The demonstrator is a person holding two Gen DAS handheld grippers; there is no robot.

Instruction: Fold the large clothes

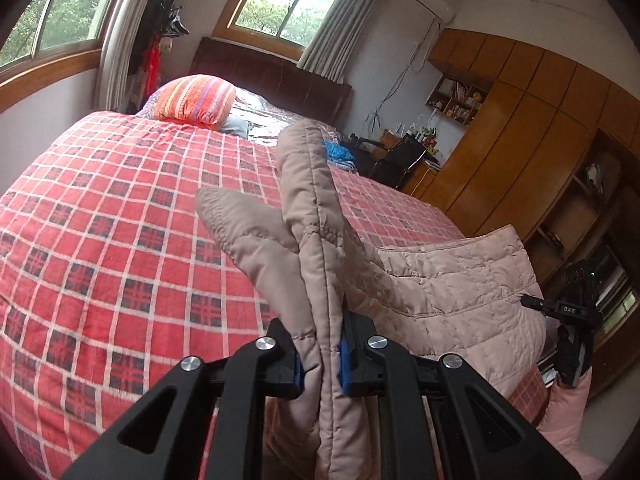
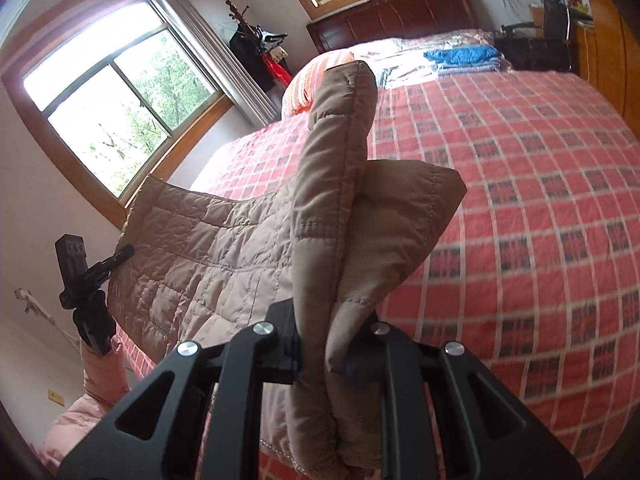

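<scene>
Left wrist: left gripper (image 1: 320, 364) and right gripper (image 2: 334, 354) both clamped on quilted jacket (image 1: 452, 284), lifted over bed (image 1: 120, 220); folding barely begun.

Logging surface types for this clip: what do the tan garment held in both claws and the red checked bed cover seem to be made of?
Tan garment: seemingly a padded, quilted synthetic shell, matte with slight sheen; stitched squares puff between seams. The left claw and right claw each pinch a thick edge. Bed cover: looks like soft woven cotton or similar, matte; the plaid appears woven in, but the fibre is uncertain.
</scene>
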